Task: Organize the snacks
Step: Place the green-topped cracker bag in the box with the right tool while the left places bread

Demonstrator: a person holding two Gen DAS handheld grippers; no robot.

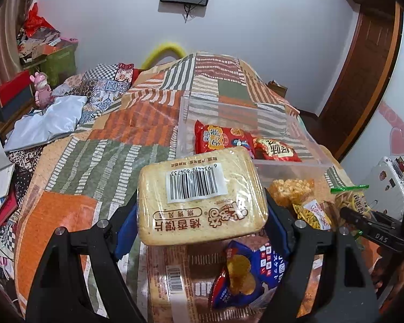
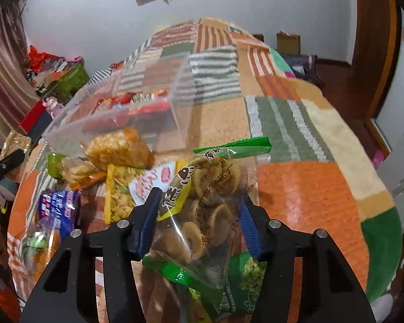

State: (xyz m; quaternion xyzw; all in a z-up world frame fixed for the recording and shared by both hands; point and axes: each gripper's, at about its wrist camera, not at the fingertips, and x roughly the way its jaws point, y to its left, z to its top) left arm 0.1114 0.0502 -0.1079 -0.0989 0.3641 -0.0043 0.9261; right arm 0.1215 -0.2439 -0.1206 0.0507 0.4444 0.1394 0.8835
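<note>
My left gripper (image 1: 202,215) is shut on a wrapped toast-slice pack (image 1: 199,193) with a barcode label, held above the table just in front of a clear plastic bin (image 1: 291,134). The bin holds two red snack bags (image 1: 223,137). My right gripper (image 2: 199,215) is shut on a clear bag of ring biscuits (image 2: 210,202) with a green top, lifted over the snack pile. The bin also shows in the right wrist view (image 2: 137,113), up and to the left of the gripper.
Loose snacks lie on the patchwork tablecloth (image 1: 94,161): a blue cracker bag (image 1: 245,269), an orange puffed-rice pack (image 2: 121,148), a yellow-strips bag (image 2: 118,196), a green pea bag (image 2: 242,282). Clutter and boxes (image 1: 40,53) stand at far left.
</note>
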